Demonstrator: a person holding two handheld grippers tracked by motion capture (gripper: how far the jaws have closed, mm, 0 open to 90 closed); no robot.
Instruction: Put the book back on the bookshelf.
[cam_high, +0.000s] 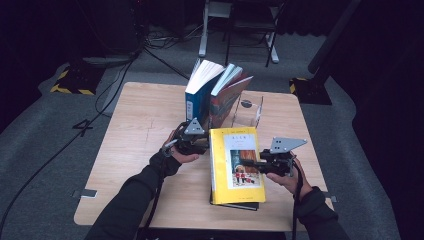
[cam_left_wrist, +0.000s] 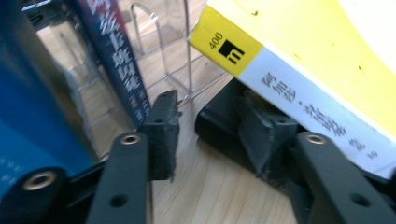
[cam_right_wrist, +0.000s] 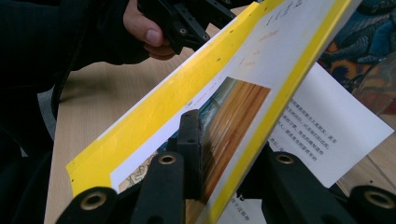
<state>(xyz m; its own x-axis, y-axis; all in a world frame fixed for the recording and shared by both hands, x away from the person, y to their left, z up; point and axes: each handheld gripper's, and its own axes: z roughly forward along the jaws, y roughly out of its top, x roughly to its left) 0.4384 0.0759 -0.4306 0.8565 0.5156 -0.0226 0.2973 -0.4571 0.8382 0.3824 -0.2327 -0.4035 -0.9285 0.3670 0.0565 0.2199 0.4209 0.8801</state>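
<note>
A yellow book (cam_high: 236, 165) lay face up near the front right part of the wooden table (cam_high: 140, 130), resting on top of a dark book (cam_high: 235, 205) whose edge stuck out below it at the front. In the right gripper view its cover was lifted at an angle, with a white printed page (cam_right_wrist: 327, 135) showing beneath. The right gripper (cam_high: 248, 163), held in the person's right hand (cam_high: 285, 181), came in from the book's right edge and was clamped on the yellow cover, one jaw pressed on the picture on the cover's top face and the other under it. The left gripper (cam_high: 202, 141), held in the left hand (cam_high: 180, 152), sat at the book's left edge near its far corner. In the left gripper view one jaw lay under the yellow book's spine against the dark book, while the other stood free over bare wood, so its pads pressed on nothing between them. Behind, a blue book (cam_high: 199, 90) and a red book (cam_high: 227, 97) stood leaning at the back of the table, just beside a clear stand (cam_high: 248, 112).
</note>
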